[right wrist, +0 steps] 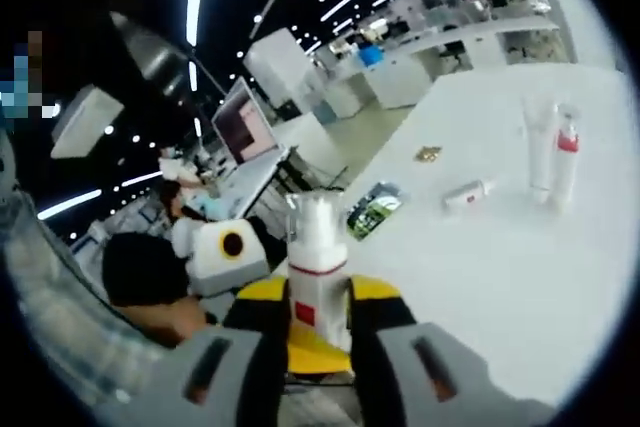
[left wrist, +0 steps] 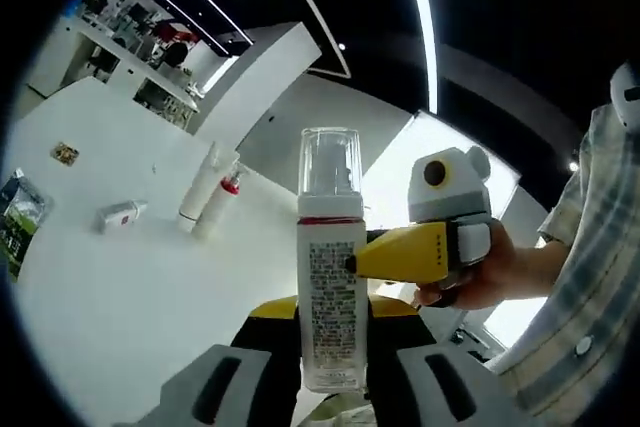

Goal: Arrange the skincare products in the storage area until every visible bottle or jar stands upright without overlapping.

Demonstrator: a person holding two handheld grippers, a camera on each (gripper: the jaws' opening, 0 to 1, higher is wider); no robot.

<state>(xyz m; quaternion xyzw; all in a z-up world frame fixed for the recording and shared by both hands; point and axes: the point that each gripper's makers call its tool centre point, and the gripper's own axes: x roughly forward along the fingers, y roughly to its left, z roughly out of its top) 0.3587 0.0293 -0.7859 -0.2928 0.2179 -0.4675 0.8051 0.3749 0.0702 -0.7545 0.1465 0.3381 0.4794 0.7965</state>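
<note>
White bottle [left wrist: 331, 292] showing red band and clear cap, yellow hand-held gripper [left wrist: 405, 253] beside it, plaid sleeve [left wrist: 590, 277], white table [left wrist: 120, 287].

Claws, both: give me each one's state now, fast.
Left claw: shut on the clear-capped pump bottle.
Right claw: shut on the same bottle.

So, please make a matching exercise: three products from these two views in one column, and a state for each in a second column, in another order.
Things:
1. pump bottle
2. two tall tubes
3. small white bottle

States:
A. lying on its side on the white table
B. standing upright side by side on the table
C. held in the air between both grippers, left gripper and right gripper

Pairs: 1-C, 2-B, 3-A
</note>
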